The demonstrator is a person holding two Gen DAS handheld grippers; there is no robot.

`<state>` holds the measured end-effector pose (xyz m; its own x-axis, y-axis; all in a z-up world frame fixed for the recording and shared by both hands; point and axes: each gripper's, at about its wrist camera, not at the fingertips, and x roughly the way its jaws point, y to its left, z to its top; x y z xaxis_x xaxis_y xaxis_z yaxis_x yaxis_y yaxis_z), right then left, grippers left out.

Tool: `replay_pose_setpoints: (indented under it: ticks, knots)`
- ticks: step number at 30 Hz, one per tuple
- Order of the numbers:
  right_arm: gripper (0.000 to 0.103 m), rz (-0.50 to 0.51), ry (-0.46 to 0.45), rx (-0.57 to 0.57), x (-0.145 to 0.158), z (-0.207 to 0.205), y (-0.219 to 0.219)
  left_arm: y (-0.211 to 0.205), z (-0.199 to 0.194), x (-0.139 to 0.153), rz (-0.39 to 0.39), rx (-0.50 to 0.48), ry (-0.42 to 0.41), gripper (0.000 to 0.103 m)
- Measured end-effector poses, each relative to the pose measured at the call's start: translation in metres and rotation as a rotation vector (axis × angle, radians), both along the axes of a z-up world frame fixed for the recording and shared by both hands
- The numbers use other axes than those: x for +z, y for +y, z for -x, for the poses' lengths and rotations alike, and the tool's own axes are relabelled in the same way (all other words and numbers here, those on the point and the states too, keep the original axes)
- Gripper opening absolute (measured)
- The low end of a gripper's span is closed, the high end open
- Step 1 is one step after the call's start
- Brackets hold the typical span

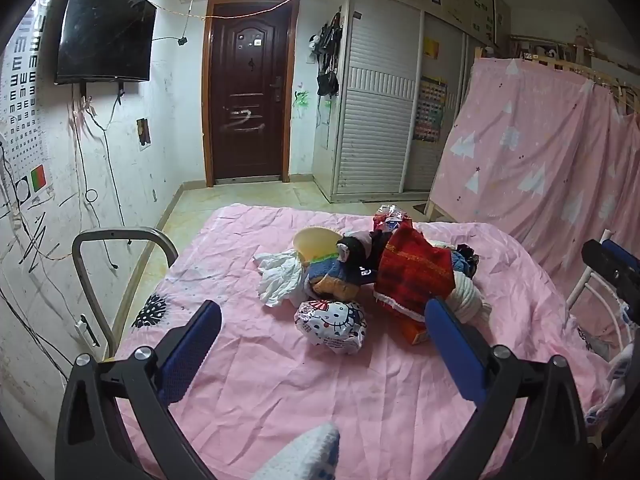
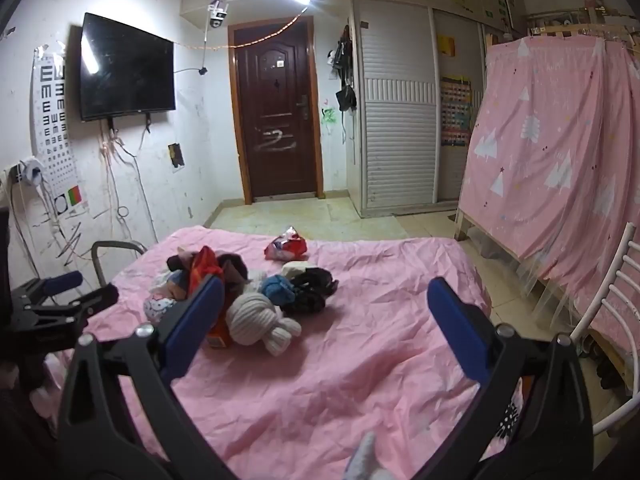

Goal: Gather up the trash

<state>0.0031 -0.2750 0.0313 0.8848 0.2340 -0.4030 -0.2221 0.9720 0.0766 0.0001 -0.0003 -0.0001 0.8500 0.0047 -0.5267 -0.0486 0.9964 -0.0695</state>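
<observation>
A pile of clothes and trash lies on a table under a pink sheet (image 1: pixel 280 380). Nearest my left gripper (image 1: pixel 324 332) is a crumpled Hello Kitty wrapper (image 1: pixel 331 326), just ahead between the open fingers. Behind it lie crumpled white paper (image 1: pixel 280 278), a yellow bowl (image 1: pixel 314 242), a red plaid cloth (image 1: pixel 416 272), an orange box (image 1: pixel 416 330) and a shiny snack wrapper (image 1: pixel 390 216). My right gripper (image 2: pixel 326 316) is open and empty above the sheet (image 2: pixel 360 360), right of the pile: white rolled socks (image 2: pixel 256 318), blue and black socks (image 2: pixel 298 290), the snack wrapper (image 2: pixel 286 248).
A metal chair back (image 1: pixel 120 256) stands at the table's left edge, a white chair (image 2: pixel 616 320) at its right. A pink curtain (image 2: pixel 560 160) hangs over a frame on the right. A dark door (image 2: pixel 276 120), a wall TV (image 2: pixel 126 70) and a wardrobe (image 2: pixel 400 120) lie beyond.
</observation>
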Motion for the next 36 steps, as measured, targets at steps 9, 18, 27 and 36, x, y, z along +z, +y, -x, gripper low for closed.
replay_pose_setpoints:
  ticks: [9, 18, 27, 36]
  knots:
    - [0.098, 0.005, -0.002, -0.008, 0.0, -0.0011, -0.0004, -0.0019, -0.0003, -0.0013, -0.009, 0.007, 0.0, 0.092]
    - [0.098, 0.002, -0.002, -0.009, -0.0008, -0.0013, -0.0012, -0.0018, -0.0001, -0.0006, -0.01, 0.006, 0.0, 0.092]
    - [0.098, 0.002, -0.001, -0.008, 0.001, -0.0021, -0.0041, -0.0012, -0.0049, -0.0017, -0.015, 0.007, 0.01, 0.092]
    - [0.098, 0.002, -0.002, -0.01, 0.0014, -0.0018, -0.0046, -0.0017, -0.0064, -0.0023, -0.02, 0.008, 0.012, 0.092]
